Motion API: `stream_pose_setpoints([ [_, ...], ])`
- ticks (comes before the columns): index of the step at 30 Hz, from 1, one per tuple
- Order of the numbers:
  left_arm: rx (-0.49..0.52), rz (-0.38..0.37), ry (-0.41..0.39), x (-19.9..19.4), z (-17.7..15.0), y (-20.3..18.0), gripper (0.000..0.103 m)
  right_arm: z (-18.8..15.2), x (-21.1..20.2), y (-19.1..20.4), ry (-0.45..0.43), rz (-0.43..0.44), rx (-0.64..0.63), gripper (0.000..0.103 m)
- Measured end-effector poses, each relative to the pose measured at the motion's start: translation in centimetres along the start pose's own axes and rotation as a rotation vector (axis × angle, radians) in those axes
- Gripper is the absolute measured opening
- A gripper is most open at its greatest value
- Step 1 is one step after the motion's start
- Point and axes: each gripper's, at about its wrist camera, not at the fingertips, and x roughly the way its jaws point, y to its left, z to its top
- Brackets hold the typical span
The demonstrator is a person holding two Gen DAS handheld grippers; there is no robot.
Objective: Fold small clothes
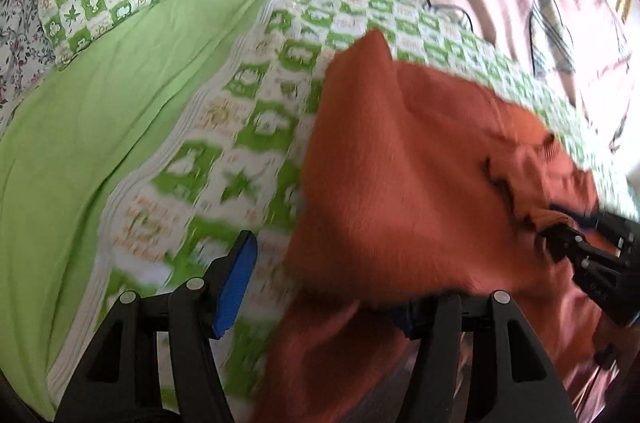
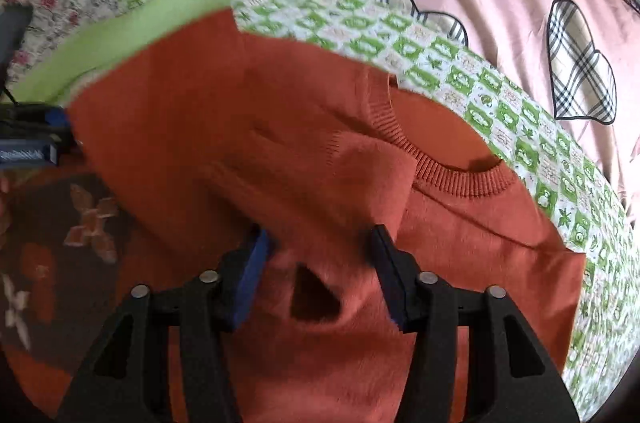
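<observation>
Now your right tool (image 2: 320, 275) has its pads either side of a raised fold of the rust sweater (image 2: 320, 151), which lies on the green checked bedspread (image 2: 500, 91); whether they pinch it is unclear. Your left tool (image 1: 324, 287) stands open beside the sweater's edge.

A rust-orange knit sweater (image 2: 320, 163) with a ribbed round neckline fills the frame's centre, partly folded over itself, rumpled.
</observation>
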Motion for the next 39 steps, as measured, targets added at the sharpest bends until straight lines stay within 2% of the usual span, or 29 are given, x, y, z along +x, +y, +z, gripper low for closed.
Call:
stream_pose_setpoints([
  [1,-0.014,-0.002,-0.006,0.3,0.3,-0.1,0.058,0.0,-0.2,-1.0,-0.013,0.018,0.065,0.011],
  [3,-0.019,0.002,-0.010,0.7,0.6,-0.8,0.055,-0.6,-2.0,-4.5,-0.081,0.058,0.261,0.005],
  [7,-0.001,0.013,-0.011,0.8,0.5,-1.3,0.050,-5.1,-5.8,-11.3,-0.184,0.075,0.584,0.005],
  [9,0.002,0.011,-0.017,0.7,0.3,-1.4,0.048,-7.6,-6.4,-13.1,-0.165,0.048,0.652,0.005],
  [11,0.003,0.017,-0.021,0.7,0.1,-1.4,0.044,-9.4,-6.1,-13.9,-0.127,0.069,0.693,0.005],
  [14,-0.029,0.023,-0.017,0.6,0.1,-0.8,0.041,-10.7,-5.7,-12.7,-0.087,0.077,0.684,0.005],
  [16,-0.065,0.009,-0.032,0.0,0.0,0.0,0.041,-11.2,-5.6,-12.6,-0.080,0.085,0.691,0.005],
  [21,-0.062,-0.002,-0.025,-0.3,-0.5,0.6,0.041,-12.3,-5.6,-13.7,-0.083,0.098,0.802,0.008],
  [26,-0.112,-0.034,-0.015,-0.1,-0.5,1.5,0.041,-12.1,-6.0,-15.0,-0.115,0.076,0.866,0.008],
  [28,-0.107,-0.030,-0.021,-0.2,-0.5,1.4,0.041,-11.5,-7.1,-15.1,-0.161,0.070,0.840,0.008],
  [29,-0.109,-0.031,-0.021,-0.2,-0.6,1.4,0.042,-11.1,-8.1,-14.9,-0.199,0.042,0.809,0.008],
  [30,-0.114,-0.035,-0.019,-0.1,-0.6,1.5,0.042,-10.8,-8.4,-14.8,-0.200,0.021,0.791,0.008],
  [33,-0.128,-0.053,-0.008,-0.1,-0.7,1.8,0.043,-11.3,-7.4,-15.0,-0.136,0.019,0.804,0.008],
  [35,-0.117,-0.053,-0.002,-0.2,-0.7,1.8,0.043,-12.1,-6.3,-15.0,-0.065,-0.002,0.811,0.012],
  [37,-0.111,-0.059,0.008,-0.3,-0.8,2.0,0.044,-13.2,-6.3,-15.2,-0.066,0.019,0.843,0.015],
  [39,-0.108,-0.068,0.023,-0.5,-0.9,2.3,0.044,-13.8,-7.1,-15.3,-0.072,0.001,0.845,0.016],
])
